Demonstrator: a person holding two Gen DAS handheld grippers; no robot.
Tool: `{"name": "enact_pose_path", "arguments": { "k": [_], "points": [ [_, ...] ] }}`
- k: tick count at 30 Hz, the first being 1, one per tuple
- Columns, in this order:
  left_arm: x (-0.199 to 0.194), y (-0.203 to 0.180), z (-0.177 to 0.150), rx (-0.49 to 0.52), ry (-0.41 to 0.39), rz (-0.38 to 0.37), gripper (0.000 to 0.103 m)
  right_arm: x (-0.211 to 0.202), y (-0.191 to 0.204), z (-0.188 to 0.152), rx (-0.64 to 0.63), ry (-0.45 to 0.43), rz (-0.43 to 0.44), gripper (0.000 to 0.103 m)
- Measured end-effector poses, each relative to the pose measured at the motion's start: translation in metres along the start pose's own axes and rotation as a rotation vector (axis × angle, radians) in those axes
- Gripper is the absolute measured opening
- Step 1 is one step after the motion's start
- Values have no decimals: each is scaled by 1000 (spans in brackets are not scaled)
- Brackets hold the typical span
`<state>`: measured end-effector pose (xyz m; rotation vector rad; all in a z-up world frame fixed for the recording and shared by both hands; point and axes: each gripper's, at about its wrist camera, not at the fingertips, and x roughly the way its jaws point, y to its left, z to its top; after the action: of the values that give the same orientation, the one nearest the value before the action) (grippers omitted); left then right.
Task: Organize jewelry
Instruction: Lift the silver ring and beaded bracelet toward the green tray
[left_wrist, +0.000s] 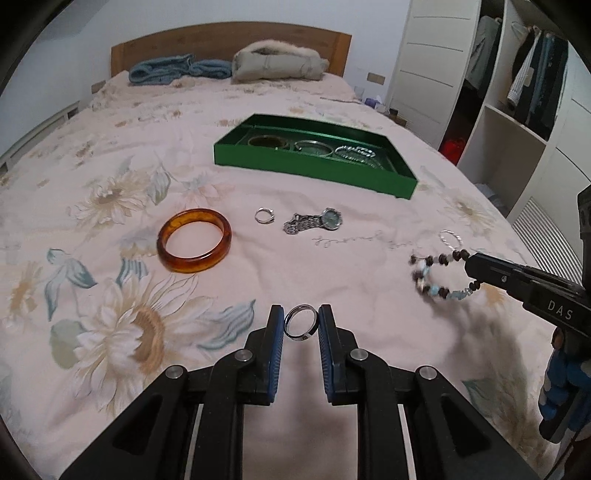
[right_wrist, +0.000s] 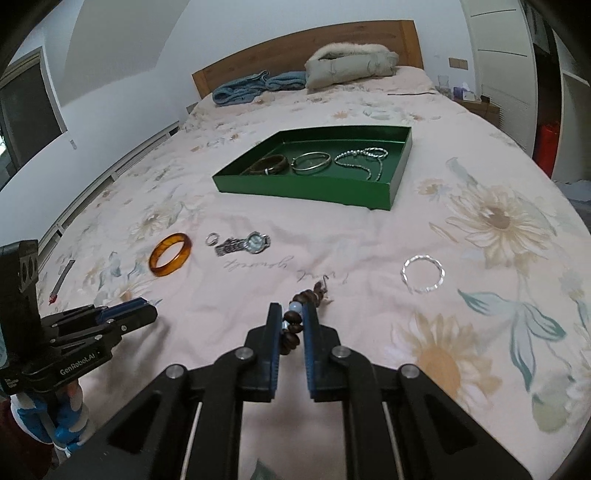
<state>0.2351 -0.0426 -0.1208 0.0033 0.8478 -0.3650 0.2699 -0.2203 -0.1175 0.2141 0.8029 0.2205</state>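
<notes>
My left gripper is shut on a dark metal ring, held above the bedspread. My right gripper is shut on a bracelet of brown and pale blue beads; the bracelet hangs from its tip in the left wrist view. A green tray farther up the bed holds a dark bangle, a silver bangle and a silver chain. On the bedspread lie an amber bangle, a small silver ring, a silver watch and a twisted silver bangle.
The floral bedspread covers the whole bed. A blue garment and a beige jacket lie by the wooden headboard. A wardrobe stands to the right. A red-tipped pen lies at the bed's left side.
</notes>
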Motion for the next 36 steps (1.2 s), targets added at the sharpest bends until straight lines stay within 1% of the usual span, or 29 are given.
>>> {"name": "enact_pose_path", "arguments": {
  "k": [2, 14, 26, 36],
  "points": [
    [-12, -4, -3, 7, -15, 3, 19, -10, 3, -4, -2, -7, -3, 8],
    [-71, -22, -19, 28, -93, 9, 19, -69, 30, -25, -33, -54, -12, 8],
    [-103, -30, -31, 41, -138, 19, 19, -109, 49, -37, -68, -91, -14, 8],
    [-124, -35, -30, 56, -182, 35, 19, -132, 62, -33, -100, -124, -23, 8]
  ]
}}
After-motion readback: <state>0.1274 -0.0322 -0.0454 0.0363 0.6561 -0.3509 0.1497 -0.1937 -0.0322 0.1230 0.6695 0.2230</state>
